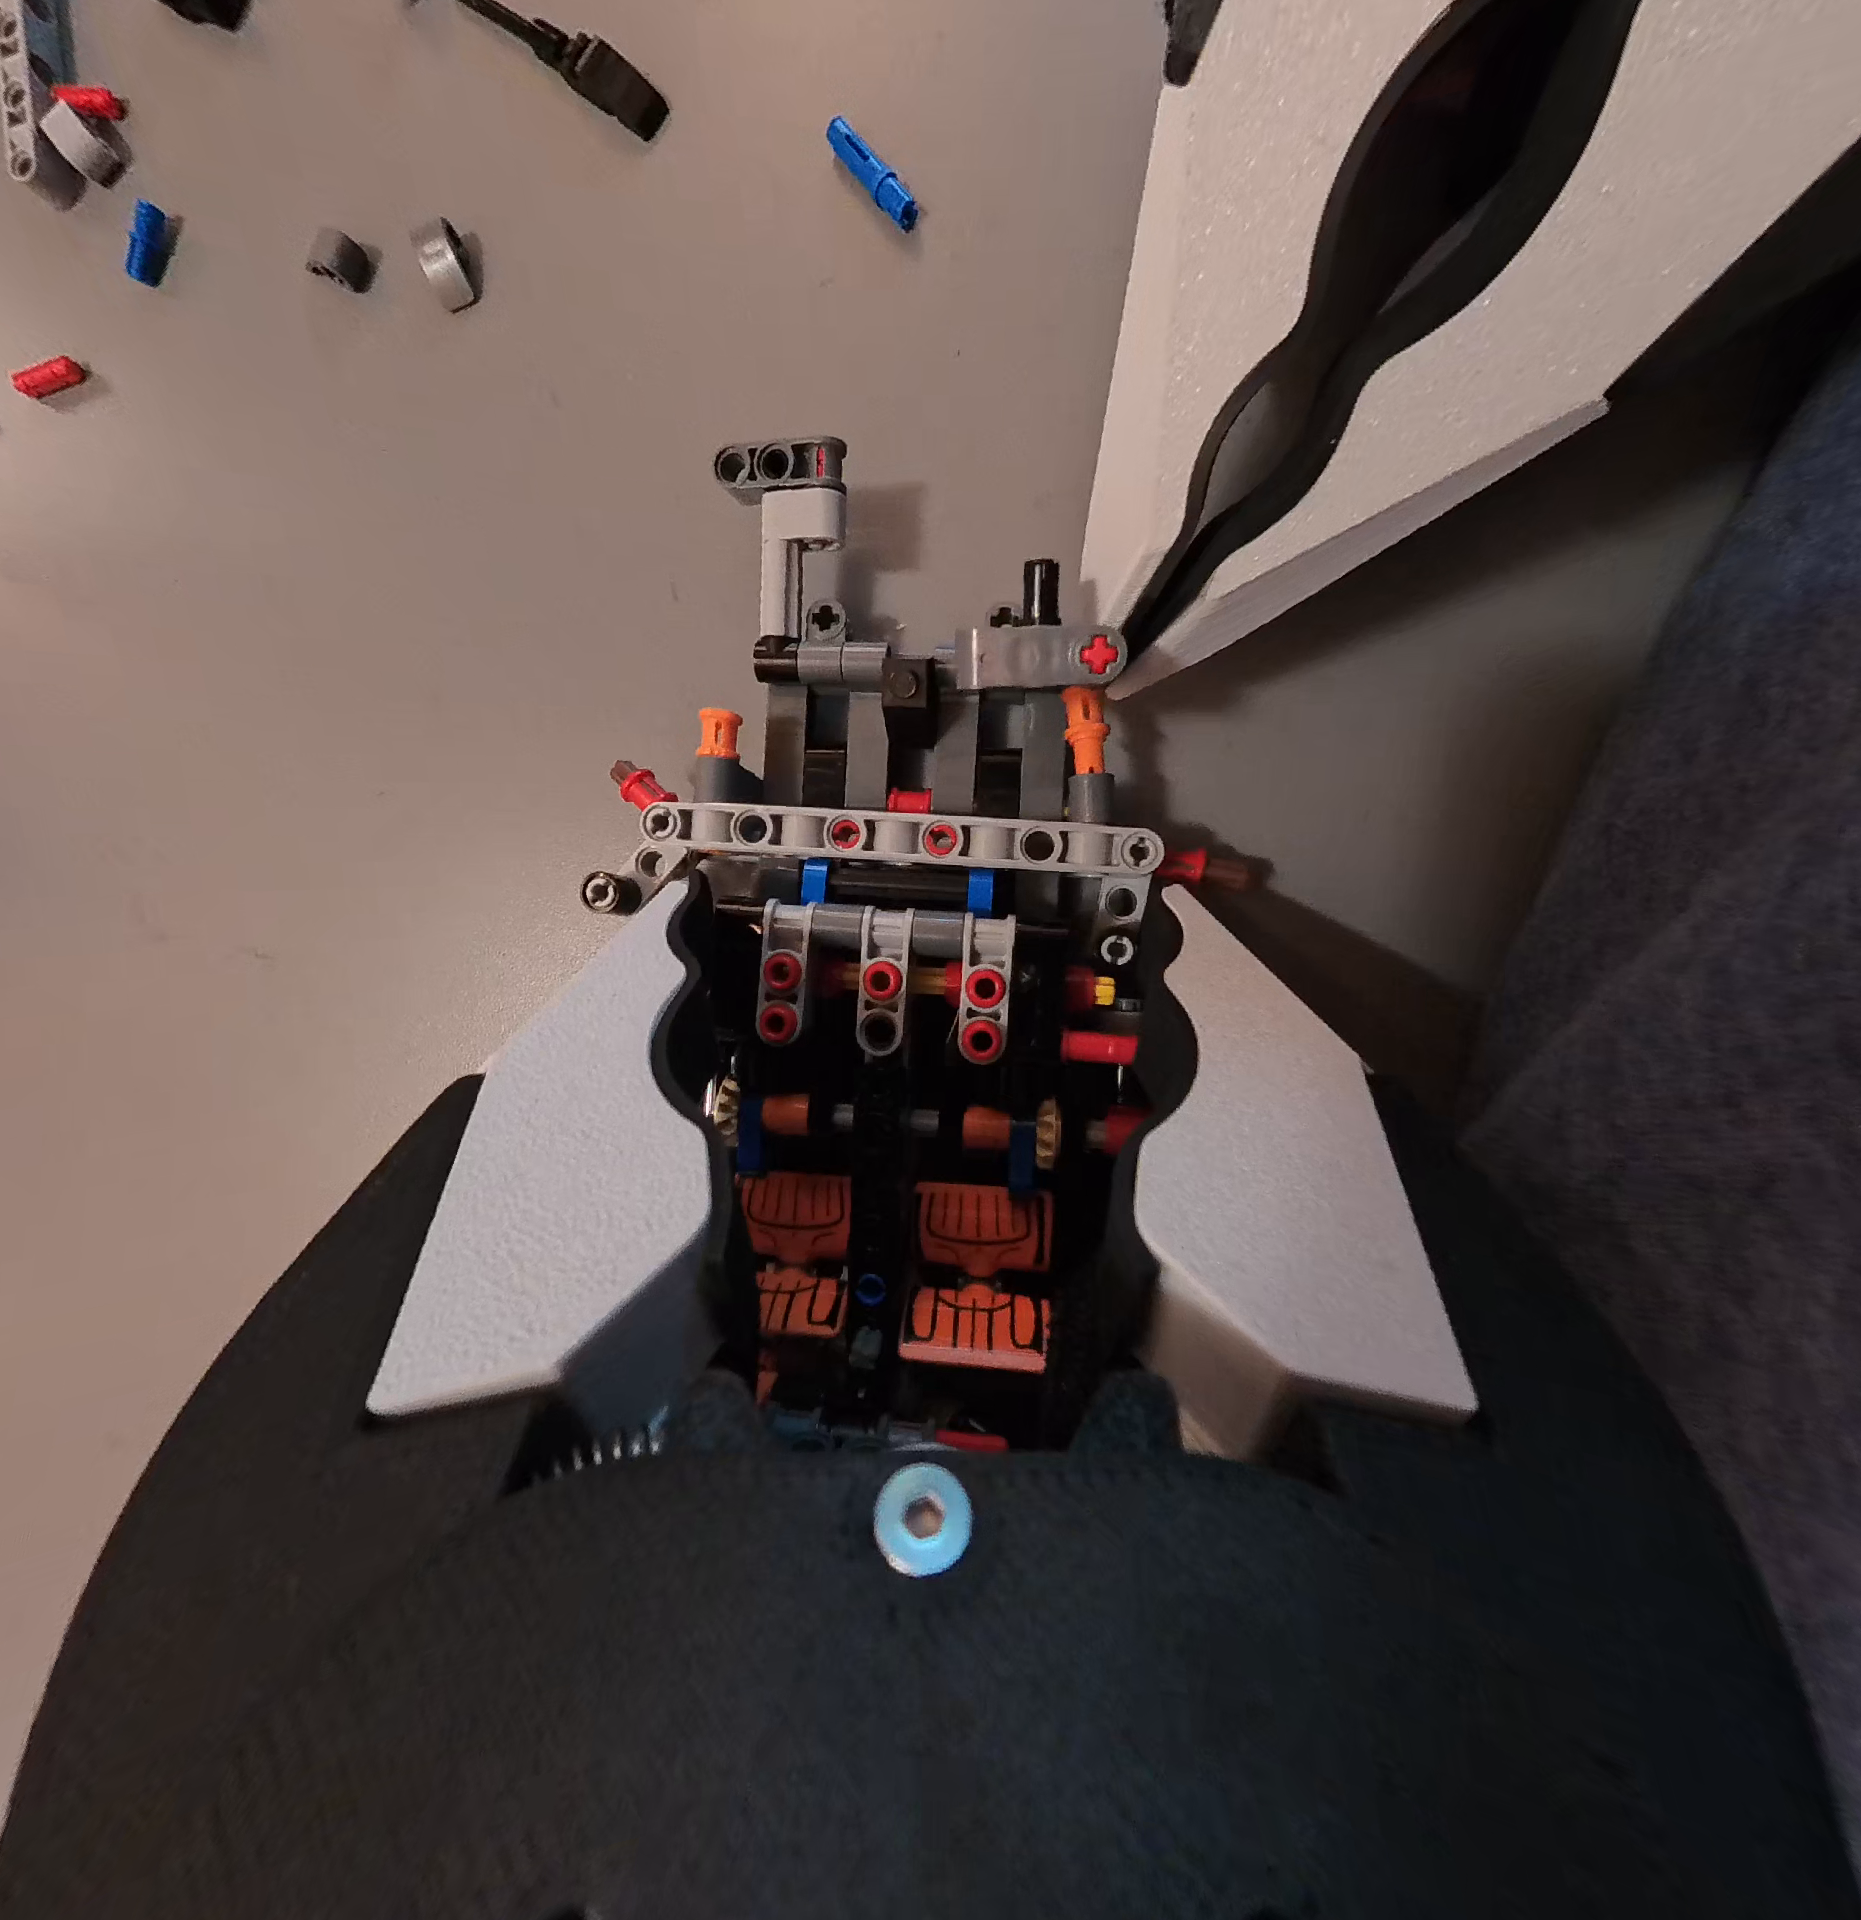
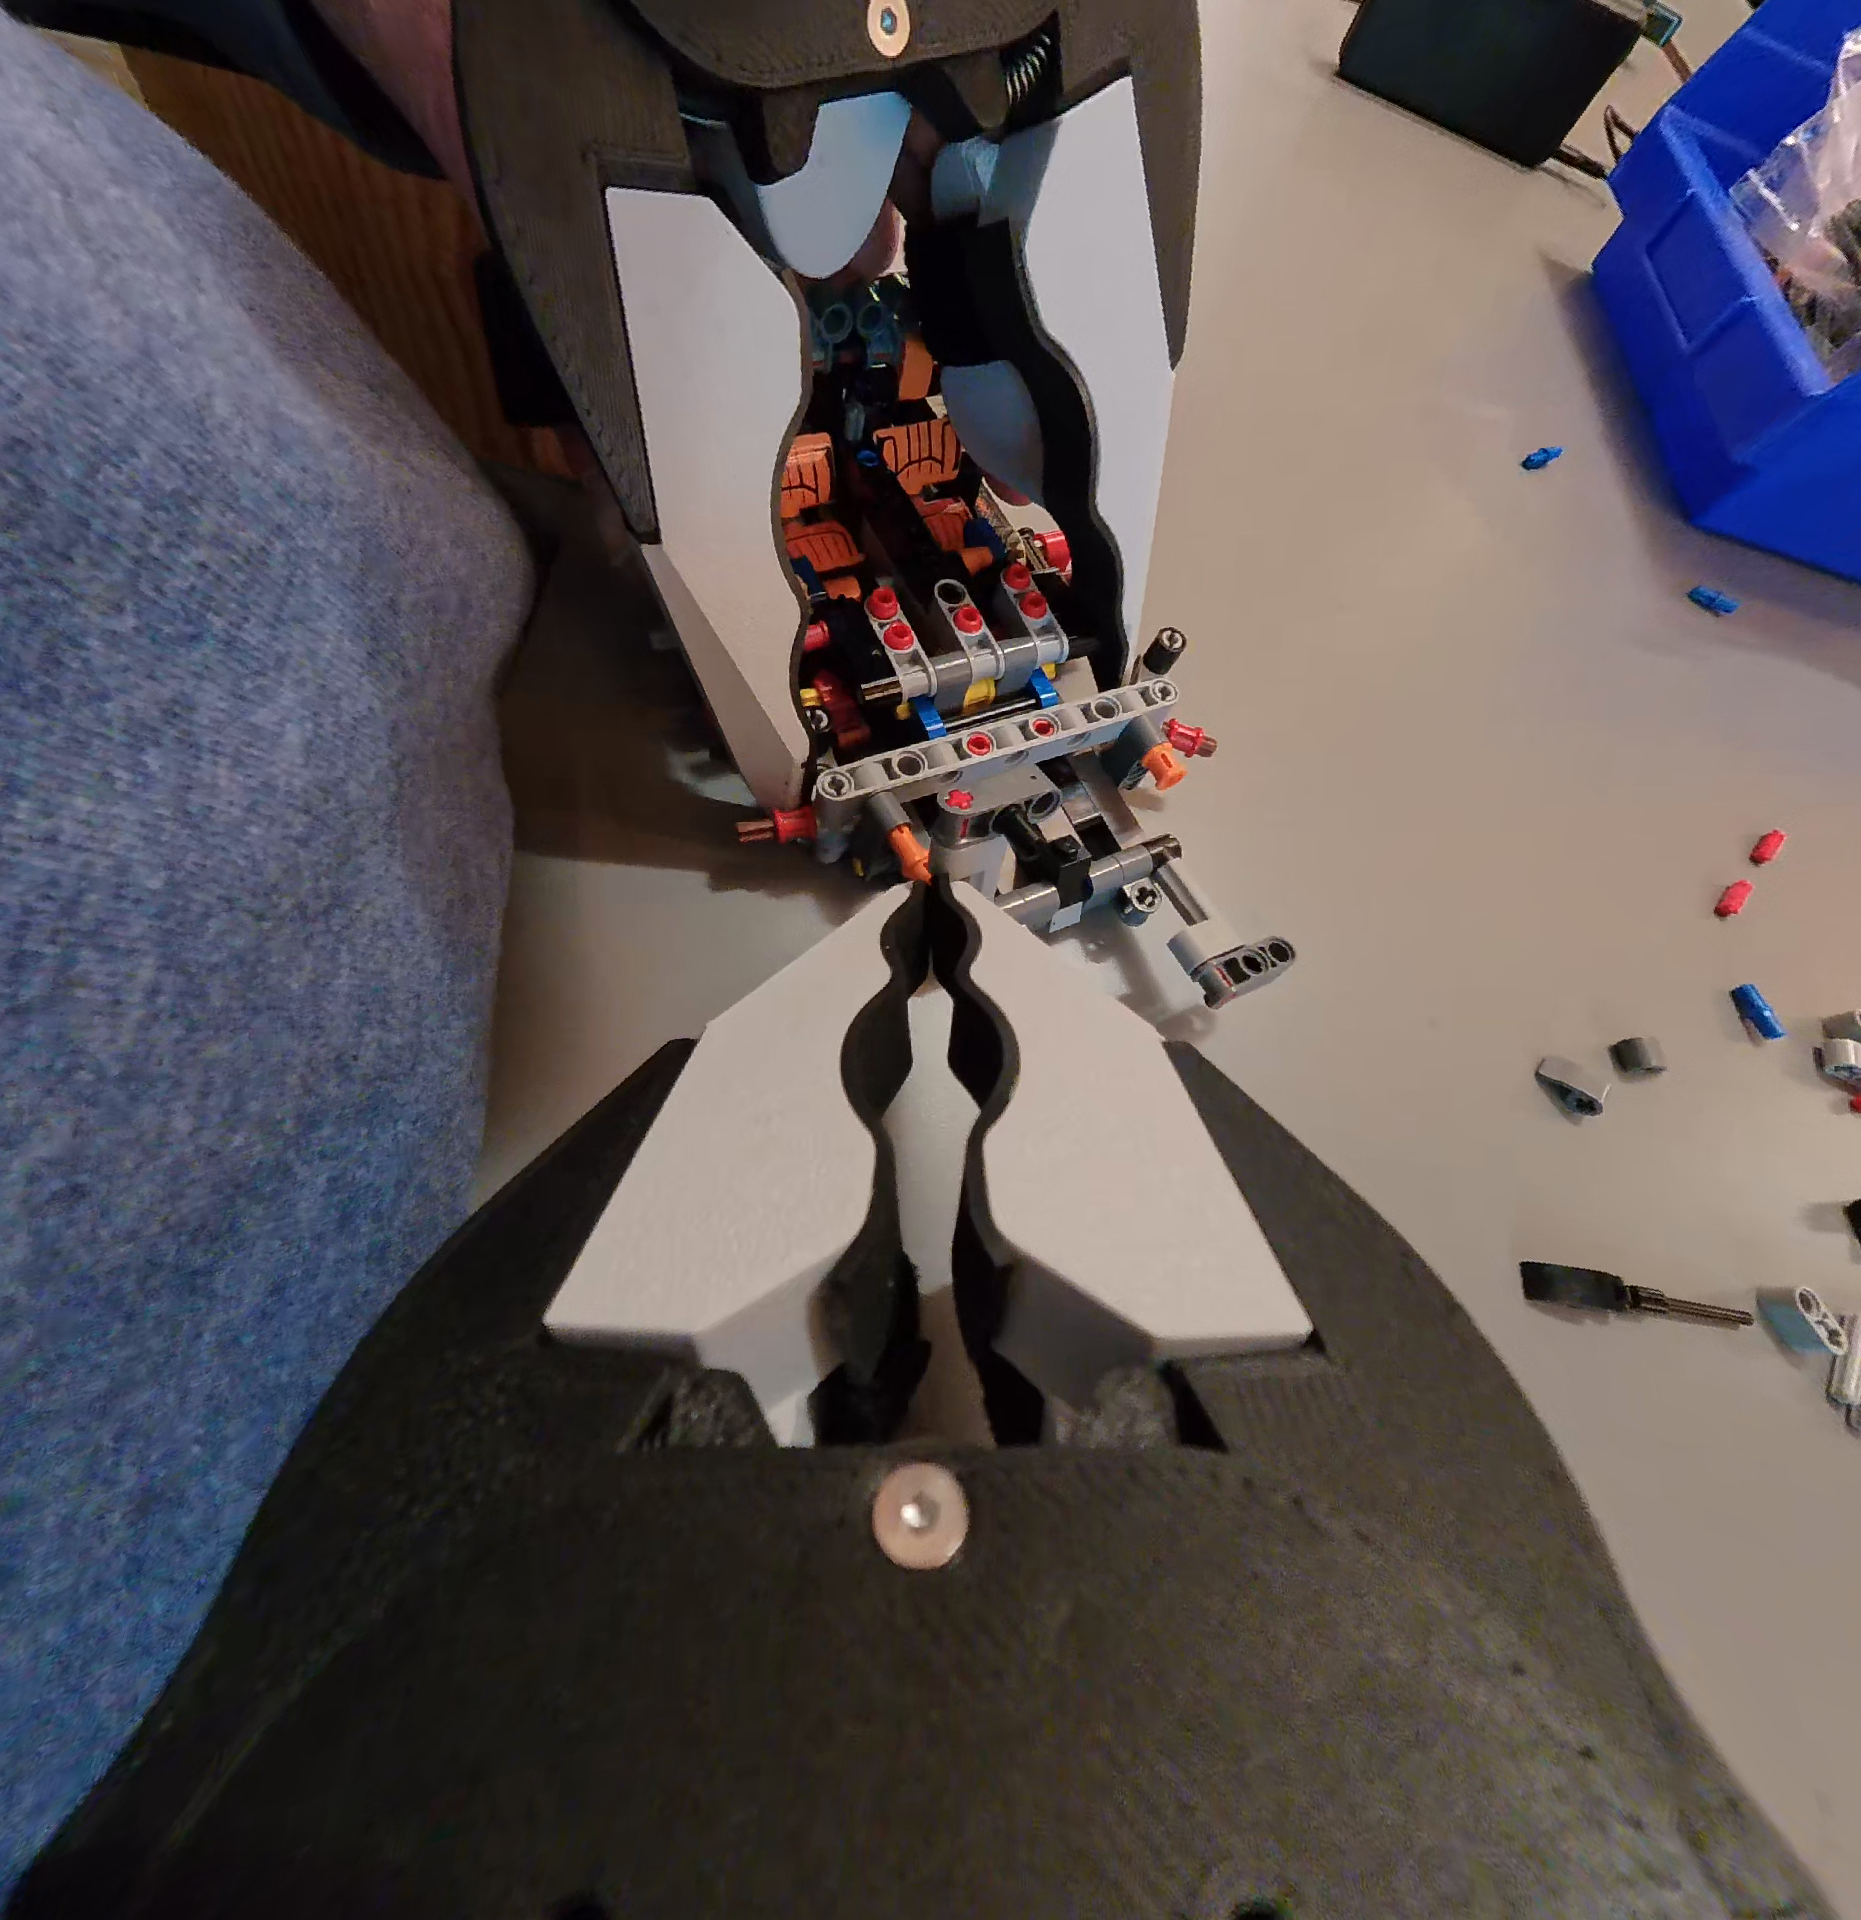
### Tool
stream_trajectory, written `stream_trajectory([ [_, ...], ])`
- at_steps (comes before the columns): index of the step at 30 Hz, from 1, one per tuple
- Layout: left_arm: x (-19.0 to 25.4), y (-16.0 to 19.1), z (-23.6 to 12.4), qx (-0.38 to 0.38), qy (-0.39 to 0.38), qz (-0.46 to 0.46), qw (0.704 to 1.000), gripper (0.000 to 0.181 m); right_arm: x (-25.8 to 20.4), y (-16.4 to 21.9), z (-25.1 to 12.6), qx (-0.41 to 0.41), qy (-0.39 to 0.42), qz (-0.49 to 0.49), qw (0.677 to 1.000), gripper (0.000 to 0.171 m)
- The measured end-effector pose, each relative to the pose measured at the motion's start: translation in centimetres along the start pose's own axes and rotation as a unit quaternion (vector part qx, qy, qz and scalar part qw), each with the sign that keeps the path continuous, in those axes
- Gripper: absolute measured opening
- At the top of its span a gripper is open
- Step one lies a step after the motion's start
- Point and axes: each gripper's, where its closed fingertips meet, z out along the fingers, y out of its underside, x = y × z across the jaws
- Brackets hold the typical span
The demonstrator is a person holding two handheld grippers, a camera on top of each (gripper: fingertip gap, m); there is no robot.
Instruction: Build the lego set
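Two claws at mid-build: left gripper [image 1: 921, 1039] clamped around the lego model [image 1: 905, 935] over the table [image 1: 386, 623], right gripper [image 2: 931, 914] pinched together at its orange pin [image 2: 910, 857], likely needing a firm push.

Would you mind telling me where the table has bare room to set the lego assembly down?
Bare table lies left of the lego assembly, below the loose pins. In the right wrist view, it is also bare between the assembly and the blue bin. Crowded: the scattered parts at far right.
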Motion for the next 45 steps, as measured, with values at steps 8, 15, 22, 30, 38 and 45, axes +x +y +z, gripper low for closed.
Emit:
stream_trajectory([
  [8, 0.0, 0.0, 0.0, 0.000, 0.001, -0.001, 1.000, 0.079, 0.0, 0.0, 0.1, 0.001, -0.008, 0.001, 1.000, 0.000],
  [15, 0.1, 0.1, 0.0, 0.000, 0.002, -0.006, 1.000, 0.078, -0.3, -0.1, 0.0, 0.004, -0.015, -0.006, 1.000, 0.000],
  [22, 0.1, 0.1, -0.1, 0.000, 0.005, -0.008, 1.000, 0.079, -0.6, -0.1, 0.0, 0.004, -0.011, -0.022, 1.000, 0.000],
  [30, 0.1, 0.1, -0.1, -0.002, 0.007, -0.011, 1.000, 0.078, -1.0, -0.1, 0.0, 0.005, -0.006, -0.048, 0.999, 0.000],
  [38, 0.7, -1.8, 0.8, 0.015, 0.015, -0.010, 1.000, 0.074, -4.7, -1.5, 0.6, 0.026, -0.071, -0.090, 0.993, 0.000],
  [45, 1.4, -1.7, 0.6, 0.014, 0.036, 0.003, 0.999, 0.076, -2.7, -0.9, -2.3, 0.046, -0.059, -0.016, 0.997, 0.000],
])
